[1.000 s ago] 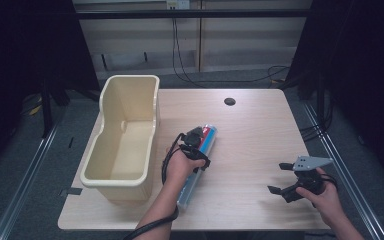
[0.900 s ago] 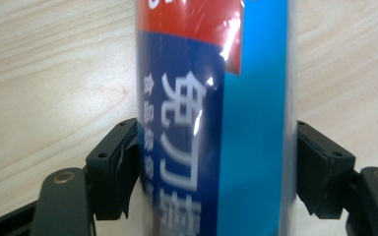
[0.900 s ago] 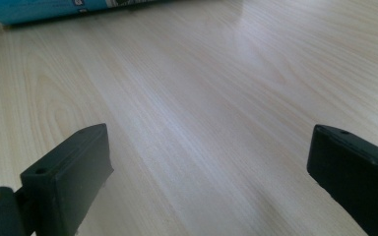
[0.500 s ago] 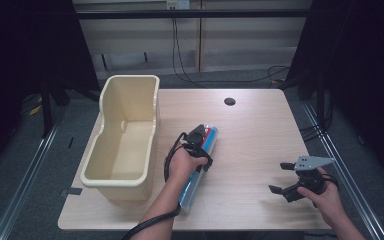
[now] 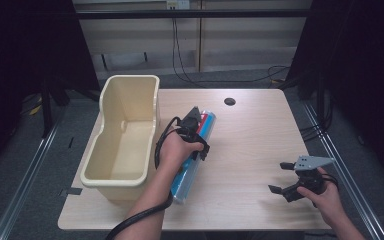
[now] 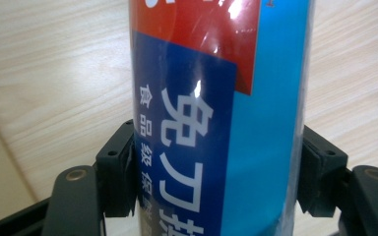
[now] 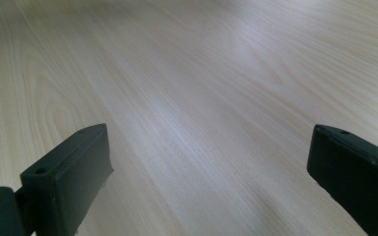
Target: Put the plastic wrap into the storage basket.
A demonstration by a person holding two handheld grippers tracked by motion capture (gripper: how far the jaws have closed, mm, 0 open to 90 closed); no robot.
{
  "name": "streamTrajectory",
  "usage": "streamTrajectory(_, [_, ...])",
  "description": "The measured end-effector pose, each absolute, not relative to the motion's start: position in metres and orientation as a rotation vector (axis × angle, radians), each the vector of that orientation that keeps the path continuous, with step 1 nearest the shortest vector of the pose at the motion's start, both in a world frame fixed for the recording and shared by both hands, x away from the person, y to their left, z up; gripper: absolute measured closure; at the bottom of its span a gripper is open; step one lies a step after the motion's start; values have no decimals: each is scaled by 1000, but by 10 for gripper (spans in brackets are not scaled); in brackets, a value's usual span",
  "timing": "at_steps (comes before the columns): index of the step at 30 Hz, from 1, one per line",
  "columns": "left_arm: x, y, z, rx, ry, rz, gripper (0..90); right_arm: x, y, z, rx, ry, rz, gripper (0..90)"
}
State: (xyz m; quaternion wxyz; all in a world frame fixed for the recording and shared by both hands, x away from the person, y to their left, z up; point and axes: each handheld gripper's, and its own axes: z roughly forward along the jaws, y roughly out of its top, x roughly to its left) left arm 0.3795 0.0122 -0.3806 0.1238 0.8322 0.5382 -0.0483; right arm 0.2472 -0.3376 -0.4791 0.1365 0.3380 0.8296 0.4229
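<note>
Seen from the high view: held the left gripper (image 5: 195,116) just left of the frame's middle, left hand (image 5: 177,148) wrapped around its body, cable (image 5: 135,220) trailing down to the bottom edge. Closed its fingers (image 6: 118,167) onto a long blue pack (image 5: 184,184), one pad pressed to each long side, as shown low in the left gripper view. Carried a red panel and a dark blue panel with white characters on the pack's face. Stretched the pack from lower left to upper right across the middle of the pale wooden desk (image 5: 250,140), just right of a cream plastic tub (image 5: 115,181); could not tell whether resting on the wood or raised off it. Stood the tub open-topped along the desk's left side, near wall hanging past the front edge. Showed a small dark round hole (image 5: 229,101) near the desk's upper edge.

Kept the right gripper (image 5: 278,177) at the lower right of the frame, gripped by the right hand (image 5: 325,197), well apart from the pack. Spread its fingers (image 7: 66,172) wide over bare wood grain, nothing between them.
</note>
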Motion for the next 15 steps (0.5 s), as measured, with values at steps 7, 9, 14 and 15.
streamTrajectory(7, [382, 17, -356, 2428, 1575, -156, 320, 248, -336, -479, 975, 2411, 1226, 29])
streamTrajectory(9, [382, 18, -349, 2431, 1581, -147, 320, 248, -336, -479, 974, 2411, 1224, 29])
streamTrajectory(14, [383, 23, -331, 2428, 1570, -168, 321, 247, -336, -479, 981, 2408, 1227, 28])
streamTrajectory(15, [383, 23, -331, 2428, 1570, -168, 321, 247, -336, -479, 981, 2408, 1227, 28])
